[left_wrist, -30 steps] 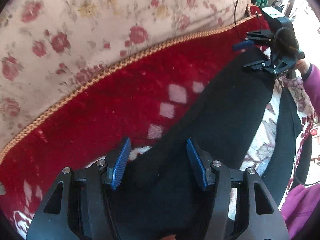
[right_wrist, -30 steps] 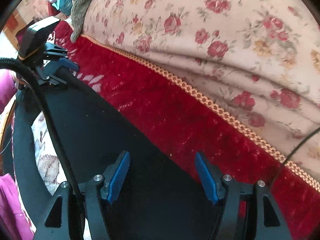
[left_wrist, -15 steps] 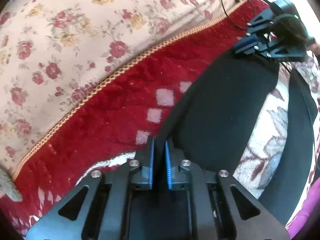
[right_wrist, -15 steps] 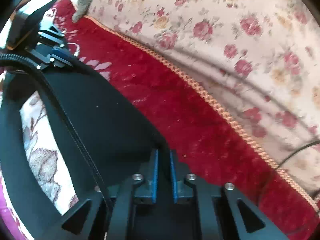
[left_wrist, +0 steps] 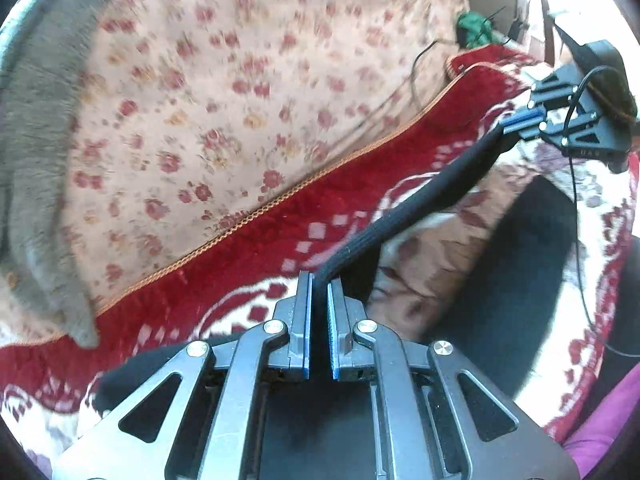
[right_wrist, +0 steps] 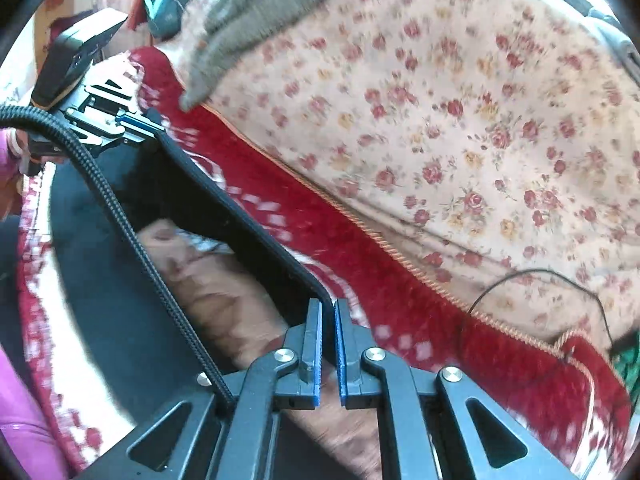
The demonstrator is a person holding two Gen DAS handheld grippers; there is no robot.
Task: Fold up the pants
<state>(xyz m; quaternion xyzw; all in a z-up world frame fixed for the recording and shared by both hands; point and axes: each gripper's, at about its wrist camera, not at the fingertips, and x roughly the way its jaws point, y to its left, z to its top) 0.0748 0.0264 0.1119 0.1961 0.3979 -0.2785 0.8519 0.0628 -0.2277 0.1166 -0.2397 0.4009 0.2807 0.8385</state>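
Nearest in the left wrist view, the left gripper (left_wrist: 319, 300) has its jaws clamped on a black edge of the pants (left_wrist: 424, 196); the cloth rises out between the blue pads. In the right wrist view the right gripper (right_wrist: 328, 320) is closed the same way on the other end of that edge. Both sets of jaws have just been closing, and in each the fabric sits pinched between the pads.

Between the two grippers the held edge runs as a taut, narrow band, lifted clear of the bedding. Its long axis lies straight from one gripper to the other: seen from the left gripper it stretches away to the far right, where the right gripper's blue pads bite it; seen from the right gripper it stretches to the far left. Neither hand is nearer to the edge, since each holds one end. The rest of the pants hangs and lies below this band, on the near side, spread over a patterned red blanket (left_wrist: 248, 248).

Any fold likely turns on carrying this band, kept taut, across the cloth lying below it.

Beyond the blanket's braided orange border lies a floral quilt (right_wrist: 460, 128), with a grey knitted cloth (right_wrist: 256, 12) draped on it, and a thin black cable (right_wrist: 532, 276) at the far right.
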